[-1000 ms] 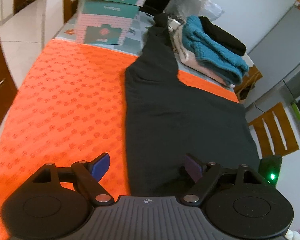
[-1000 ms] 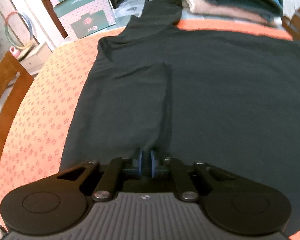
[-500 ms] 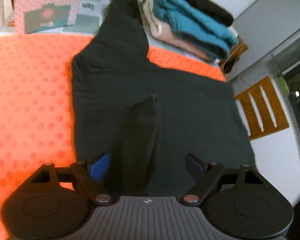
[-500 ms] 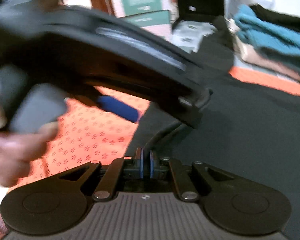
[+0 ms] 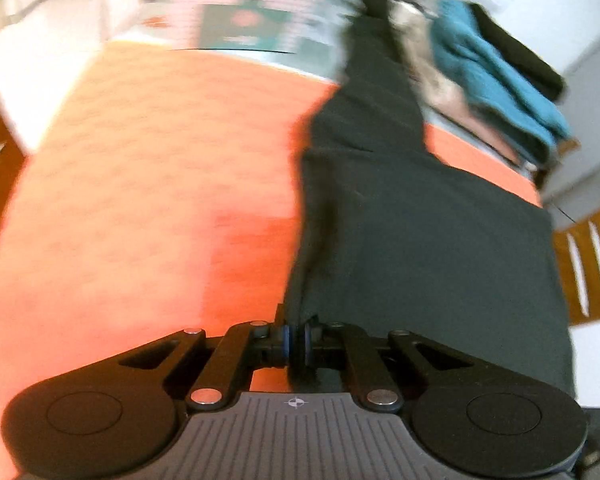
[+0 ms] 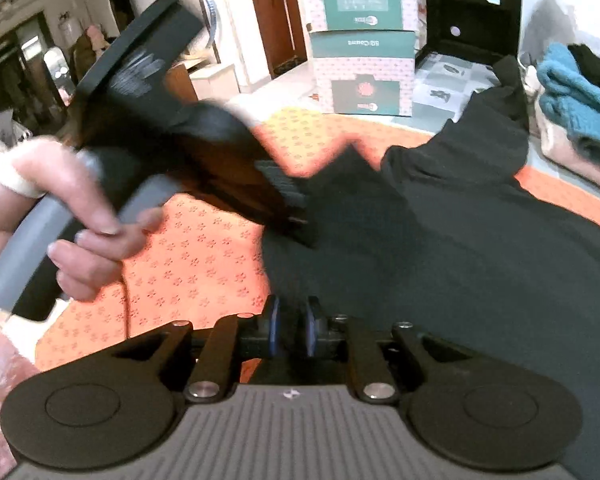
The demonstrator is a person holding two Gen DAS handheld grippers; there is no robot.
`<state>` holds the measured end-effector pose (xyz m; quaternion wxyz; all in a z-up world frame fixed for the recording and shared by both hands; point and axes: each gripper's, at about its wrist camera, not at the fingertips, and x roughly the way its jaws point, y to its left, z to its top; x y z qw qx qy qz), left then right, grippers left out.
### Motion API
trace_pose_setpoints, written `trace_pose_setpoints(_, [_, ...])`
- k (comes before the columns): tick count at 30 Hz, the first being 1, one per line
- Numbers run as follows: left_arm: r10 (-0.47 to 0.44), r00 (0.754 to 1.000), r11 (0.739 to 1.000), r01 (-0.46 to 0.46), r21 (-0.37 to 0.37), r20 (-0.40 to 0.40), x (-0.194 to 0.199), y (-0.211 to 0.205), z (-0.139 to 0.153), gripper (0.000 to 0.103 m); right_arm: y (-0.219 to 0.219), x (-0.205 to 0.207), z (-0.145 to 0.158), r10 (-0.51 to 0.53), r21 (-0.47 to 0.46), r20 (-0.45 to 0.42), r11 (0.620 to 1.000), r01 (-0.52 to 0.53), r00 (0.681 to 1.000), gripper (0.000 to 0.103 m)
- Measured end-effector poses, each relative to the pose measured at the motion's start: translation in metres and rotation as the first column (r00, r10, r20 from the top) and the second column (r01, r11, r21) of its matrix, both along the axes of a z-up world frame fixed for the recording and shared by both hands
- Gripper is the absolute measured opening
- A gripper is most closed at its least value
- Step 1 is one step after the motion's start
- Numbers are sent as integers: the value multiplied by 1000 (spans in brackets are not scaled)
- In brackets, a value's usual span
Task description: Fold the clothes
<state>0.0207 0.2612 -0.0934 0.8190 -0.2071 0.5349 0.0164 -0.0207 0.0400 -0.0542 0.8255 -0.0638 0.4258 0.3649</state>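
A black long-sleeved garment lies spread on the orange patterned tablecloth, one sleeve running toward the far end. My left gripper is at the garment's left edge; its jaws are closing, and a raised ridge of black cloth is pinched between the blue pads. In the right wrist view the garment fills the right half, and a hand holds the blurred left gripper down on the cloth. The jaws of my right gripper are opening over the garment's near edge; a gap shows between the pads and they press on nothing.
A stack of folded clothes, teal knit over beige with black on top, sits at the far right. Pink and teal boxes and an open black box stand at the far end. A wooden chair is beyond the right edge.
The left gripper dropped to the garment's left edge and went from wide open to closed on a ridge of cloth. The right gripper's pads, shut before, have parted and it rose.
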Motion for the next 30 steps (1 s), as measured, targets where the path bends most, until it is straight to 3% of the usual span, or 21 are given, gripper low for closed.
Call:
trace_pose_setpoints(4, [57, 998, 995, -56, 88, -7, -14, 40, -11, 9, -30, -4, -1, -88, -6, -52, 996, 88, 995, 16])
trace_pose_setpoints(8, [75, 997, 996, -75, 49, -4, -13, 63, -18, 9, -66, -13, -9, -191, -9, -107, 981, 191, 976, 16])
trace_pose_setpoints(15, [51, 999, 991, -52, 125, 15, -9, 65, -22, 15, -111, -39, -18, -306, -30, -141, 952, 305, 941, 18])
trace_pose_setpoints(18, [81, 995, 989, -87, 121, 49, -21, 73, -16, 21, -117, -54, -17, -321, -39, -138, 947, 318, 937, 26])
trace_pose_setpoints(23, [107, 988, 990, -117, 85, 112, -52, 81, 1, 37, -121, -78, -20, -318, -58, -160, 948, 312, 935, 28])
trace_pose_setpoints(30, [1, 990, 991, -20, 131, 139, -108, 47, 22, 39, -133, -114, -29, -302, -74, -201, 953, 293, 932, 31])
